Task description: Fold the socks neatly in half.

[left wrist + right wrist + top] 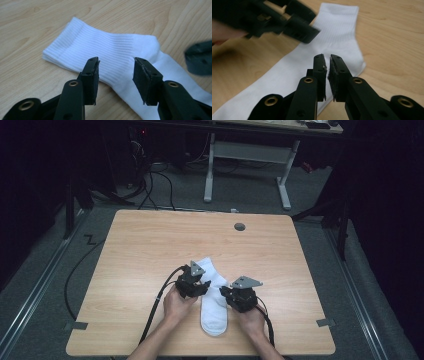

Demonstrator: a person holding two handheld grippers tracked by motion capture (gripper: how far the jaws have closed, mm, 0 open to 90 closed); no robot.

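A white sock (214,300) lies flat on the table (140,250) near its 6 o'clock edge, cuff toward 12 and toe toward 6. The left gripper (115,75) hovers at the sock's 9 o'clock side with its jaws partly apart over the ribbed cuff, gripping nothing. The right gripper (327,72), at the sock's 3 o'clock side, has its jaws almost together above the heel, with no cloth seen between them.

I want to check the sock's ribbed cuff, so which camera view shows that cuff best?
The left gripper view: the cuff lies sharp and unobstructed beyond the open left gripper. The right gripper view shows the cuff farther off. In the high view the sock is small, its cuff end partly hidden.
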